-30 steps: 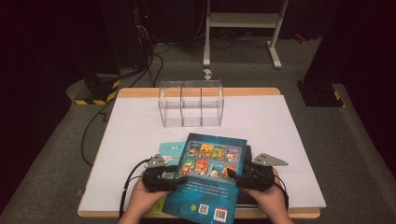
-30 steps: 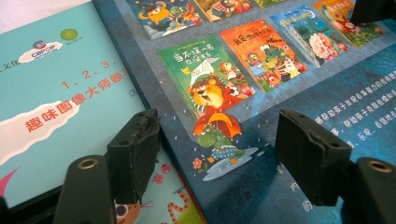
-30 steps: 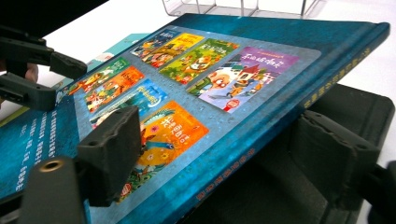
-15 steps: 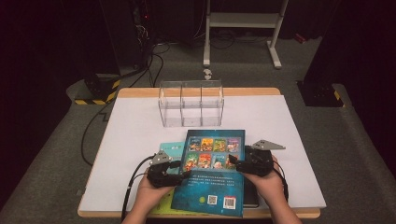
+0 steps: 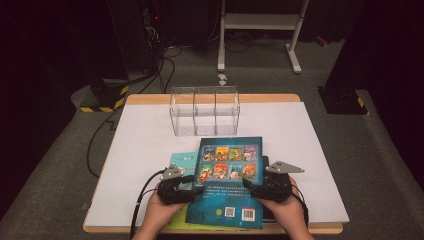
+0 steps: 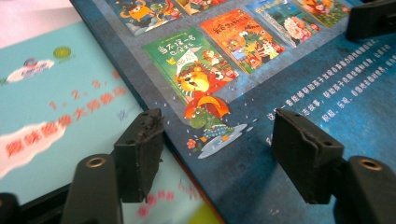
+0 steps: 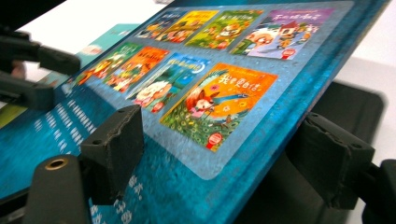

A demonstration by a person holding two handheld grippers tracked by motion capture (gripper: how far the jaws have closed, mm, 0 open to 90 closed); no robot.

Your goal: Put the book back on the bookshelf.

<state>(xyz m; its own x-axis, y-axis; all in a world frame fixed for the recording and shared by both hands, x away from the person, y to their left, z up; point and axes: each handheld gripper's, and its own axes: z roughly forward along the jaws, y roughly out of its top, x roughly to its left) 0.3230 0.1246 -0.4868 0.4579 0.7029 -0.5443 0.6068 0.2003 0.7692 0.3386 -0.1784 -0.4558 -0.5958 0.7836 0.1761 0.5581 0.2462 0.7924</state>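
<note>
the worktop (image 5: 150, 150) is a wooden-edged table covered by a white sheet that reaches almost to its sides, with a strip of bare wood along the far and near edges. it stands on a grey floor (image 5: 55, 165). near the far middle of the sheet stands a clear plastic organiser (image 5: 204, 111), upright, split into three compartments side by side. near the front edge lies a light teal book (image 5: 181, 161), flat on the white sheet. just right of it a black flat object (image 5: 265, 165) lies on the sheet, mostly covered by a dark blue picture book (image 5: 227, 182) above both.
</note>
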